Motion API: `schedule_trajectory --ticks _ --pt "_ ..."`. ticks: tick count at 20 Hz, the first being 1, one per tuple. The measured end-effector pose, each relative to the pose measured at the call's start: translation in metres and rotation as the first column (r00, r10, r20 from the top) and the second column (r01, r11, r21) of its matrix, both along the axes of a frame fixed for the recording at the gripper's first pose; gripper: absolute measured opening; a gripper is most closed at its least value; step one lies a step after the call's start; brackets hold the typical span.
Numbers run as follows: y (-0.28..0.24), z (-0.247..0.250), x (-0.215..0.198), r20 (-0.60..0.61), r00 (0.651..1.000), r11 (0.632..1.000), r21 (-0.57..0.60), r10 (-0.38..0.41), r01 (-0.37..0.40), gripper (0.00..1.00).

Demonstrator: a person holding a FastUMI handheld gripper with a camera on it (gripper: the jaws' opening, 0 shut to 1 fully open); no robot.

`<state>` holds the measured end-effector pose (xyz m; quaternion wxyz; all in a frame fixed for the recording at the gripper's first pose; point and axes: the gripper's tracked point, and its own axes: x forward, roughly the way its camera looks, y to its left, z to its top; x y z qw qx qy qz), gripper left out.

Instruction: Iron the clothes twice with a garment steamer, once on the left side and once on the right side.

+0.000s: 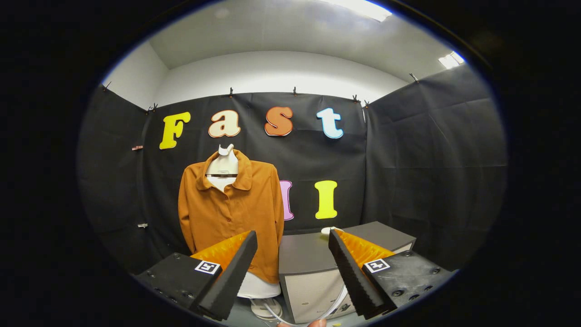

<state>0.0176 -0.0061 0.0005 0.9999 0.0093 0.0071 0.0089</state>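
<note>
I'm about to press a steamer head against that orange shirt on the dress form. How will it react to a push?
The orange shirt looks soft and drapes loosely, so it will probably give and ripple rather than resist. The dress form behind it should back the cloth. Its free-hanging hem may swing. The hand-held gripper is open, well short of it.

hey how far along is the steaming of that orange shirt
Nothing looks done yet. The gripper is open and holds nothing, well short of the orange shirt hanging on its mannequin. A white object, maybe the steamer, sits on the grey cabinet. Picking it up and both passes, left and right, remain.
</note>
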Motion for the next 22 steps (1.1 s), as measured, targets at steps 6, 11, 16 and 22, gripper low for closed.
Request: schedule_trajectory --ticks 6,11,16,22 --pt "-0.005 -0.002 0.011 -0.007 1.000 1.000 0.003 0.004 -0.004 0.99" --pt "-0.018 -0.024 0.031 -0.099 0.995 1.000 0.024 0.009 -0.006 0.99" --pt "-0.044 -0.043 0.066 -0.204 0.979 0.999 0.039 0.027 -0.020 0.99" --pt "-0.098 -0.072 0.126 -0.349 0.937 0.999 0.045 0.029 -0.015 0.99"
